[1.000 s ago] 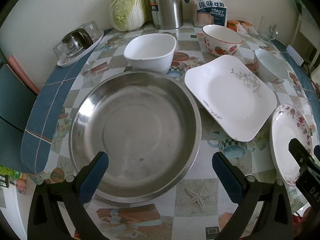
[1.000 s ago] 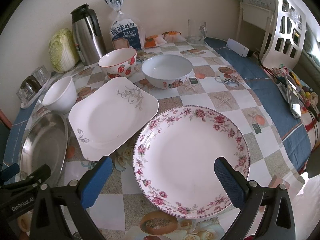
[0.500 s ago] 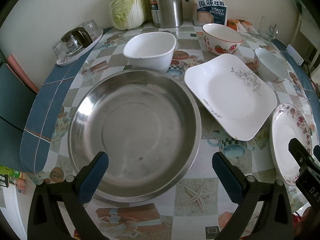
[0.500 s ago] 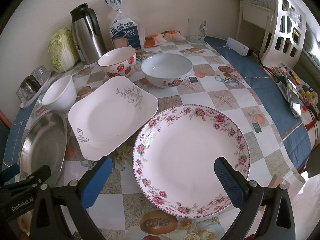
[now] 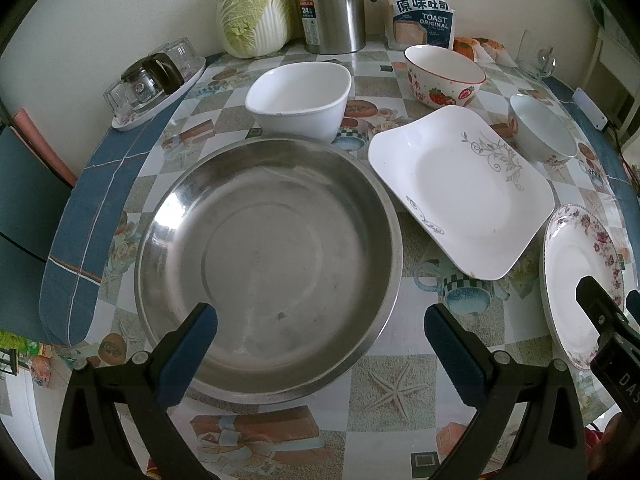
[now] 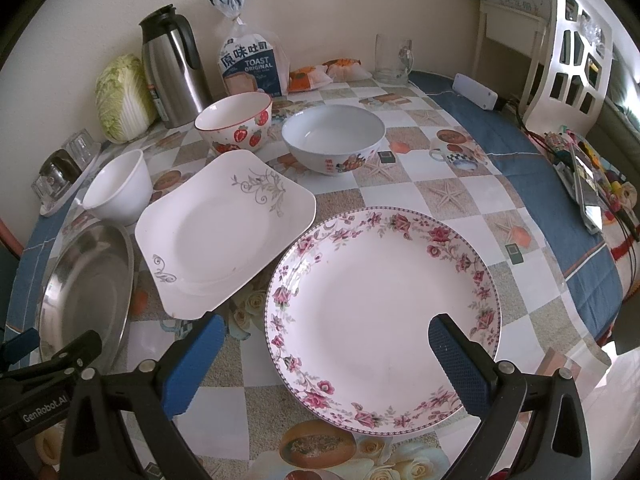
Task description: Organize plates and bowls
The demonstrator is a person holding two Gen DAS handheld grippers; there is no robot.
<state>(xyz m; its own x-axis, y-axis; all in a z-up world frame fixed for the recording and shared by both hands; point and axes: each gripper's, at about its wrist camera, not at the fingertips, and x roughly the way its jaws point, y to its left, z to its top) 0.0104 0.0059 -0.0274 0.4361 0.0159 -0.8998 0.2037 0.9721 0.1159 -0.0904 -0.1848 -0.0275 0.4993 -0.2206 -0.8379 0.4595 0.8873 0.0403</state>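
Crockery is sitting in front of me on the patterned tablecloth [image 6: 448, 196]: three plates, namely a round steel pan [image 5: 268, 264], a white square plate [image 6: 224, 228] and a floral-rimmed round plate [image 6: 380, 312], plus three bowls, one white squarish bowl [image 5: 300, 98], one strawberry-print bowl [image 6: 236, 122] and one white round bowl [image 6: 334, 138]. I am holding the left gripper [image 5: 320, 340] wide over the pan and the right gripper [image 6: 324, 364] wide over the floral plate, both gripping nothing.

soft daylight from the right, glare on the steel pan [image 5: 268, 256], heavy fisheye bending and dark corners, everything mostly sharp.
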